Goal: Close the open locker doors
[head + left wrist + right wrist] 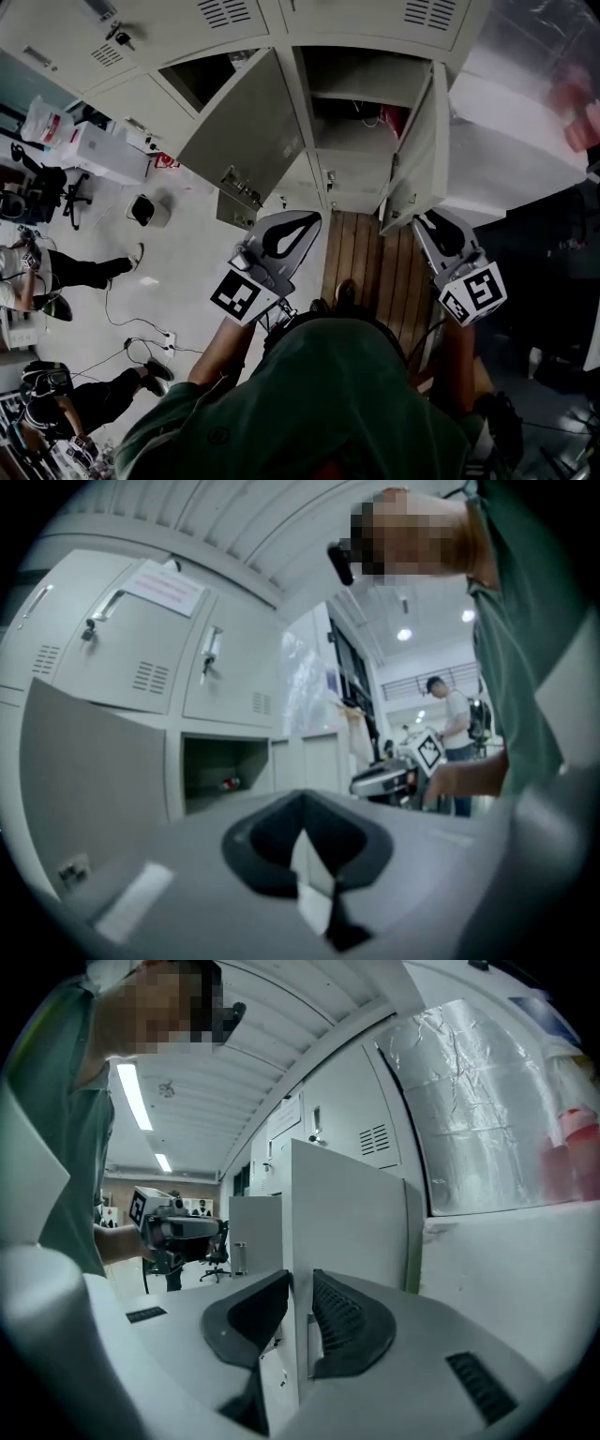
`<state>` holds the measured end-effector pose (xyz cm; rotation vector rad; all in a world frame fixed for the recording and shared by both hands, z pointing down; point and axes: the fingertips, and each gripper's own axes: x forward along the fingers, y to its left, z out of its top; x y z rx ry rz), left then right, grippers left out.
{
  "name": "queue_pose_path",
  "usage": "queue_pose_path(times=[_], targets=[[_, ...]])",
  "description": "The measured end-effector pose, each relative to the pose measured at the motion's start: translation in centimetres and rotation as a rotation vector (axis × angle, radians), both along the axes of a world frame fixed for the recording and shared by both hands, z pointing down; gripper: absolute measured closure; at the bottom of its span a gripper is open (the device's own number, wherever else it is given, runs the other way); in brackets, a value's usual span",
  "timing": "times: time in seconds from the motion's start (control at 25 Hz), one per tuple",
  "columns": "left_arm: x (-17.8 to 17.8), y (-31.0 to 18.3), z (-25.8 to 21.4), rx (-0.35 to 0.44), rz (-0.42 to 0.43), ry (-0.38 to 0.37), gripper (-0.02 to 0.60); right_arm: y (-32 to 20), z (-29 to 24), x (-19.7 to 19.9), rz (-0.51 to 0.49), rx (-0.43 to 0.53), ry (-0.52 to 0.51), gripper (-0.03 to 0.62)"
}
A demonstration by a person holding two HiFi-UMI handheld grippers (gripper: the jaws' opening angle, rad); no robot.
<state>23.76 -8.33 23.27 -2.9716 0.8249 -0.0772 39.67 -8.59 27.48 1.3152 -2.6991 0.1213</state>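
Nipping the right door (356,1232) at its free edge, the right gripper (301,1283) has its jaws narrow w/ sheet metal between. Left gripper (302,803) has tips together, empty, near the left door (248,127). Both doors stand open on the lockers (159,28). Likely thin steel: light, stiff, hinged. Push near the latch edge.

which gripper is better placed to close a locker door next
Right. The right gripper has the right door edge between its jaws, so it could probably swing it shut. The left gripper has its jaws together on nothing, with the left door off to its side.
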Motion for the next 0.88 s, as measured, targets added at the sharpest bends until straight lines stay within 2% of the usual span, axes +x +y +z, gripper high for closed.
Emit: queue_pose_path(times=[0.2,0.44,0.88], targets=[[0.0,-1.7,0.4,-0.015,-0.042,-0.002,0.581,-1.4,-0.1,-3.2,-0.106,0.022,-0.001,0.525],[-2.2,-3.3,0.6,-0.016,-0.139,0.007,0.581,-4.3,-0.1,-7.6,-0.231,0.025,-0.007,0.525],[-8.8,-4.1,1.3,-0.032,-0.350,0.008,0.581,-13.0,-0.6,-11.4,-0.199,0.043,-0.065,0.548]])
